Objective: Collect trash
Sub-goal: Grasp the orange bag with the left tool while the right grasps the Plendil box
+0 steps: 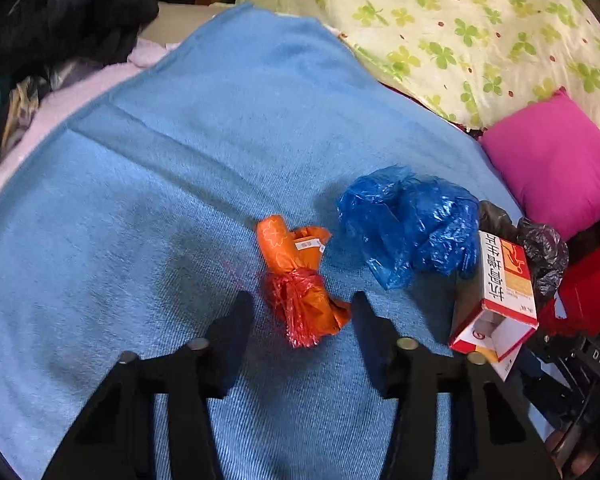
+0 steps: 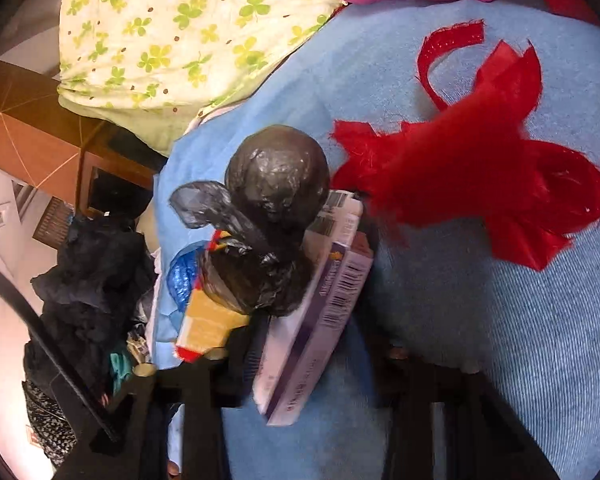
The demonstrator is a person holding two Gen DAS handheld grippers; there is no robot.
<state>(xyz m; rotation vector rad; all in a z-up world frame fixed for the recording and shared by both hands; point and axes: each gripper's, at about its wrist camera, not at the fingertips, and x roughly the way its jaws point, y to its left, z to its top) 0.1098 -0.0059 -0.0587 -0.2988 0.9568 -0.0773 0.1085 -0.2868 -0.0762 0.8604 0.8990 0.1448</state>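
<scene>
Left jaws: I am holding my left gripper (image 1: 302,312) partly open, its black fingers standing either side of the orange wrapper (image 1: 300,276) without pressing it.
Orange wrapper: a crinkled roll of glossy plastic lying on the blue blanket (image 1: 160,200), bound at its near end with frayed red film.
Blue bag: a scrunched, shiny blue plastic bag (image 1: 408,224) is sitting on the blanket just beyond the wrapper, toward the red-and-white carton (image 1: 500,296).
Right jaws: I am closing my right gripper (image 2: 300,344) narrowly; a flat purple-and-white box (image 2: 320,316) is standing on edge between its fingers, though I cannot tell whether the pads are pressing it.
Black bag: a knotted black plastic bag (image 2: 276,184), smooth and rounded, is leaning on the box's far end.
Red cloth: a frayed red fabric scrap (image 2: 480,172) is lying on the blanket beside the black bag.
Beyond: a clover-print quilt (image 1: 460,28) and a pink cushion (image 1: 556,164) are bordering the blanket's far edge.
</scene>
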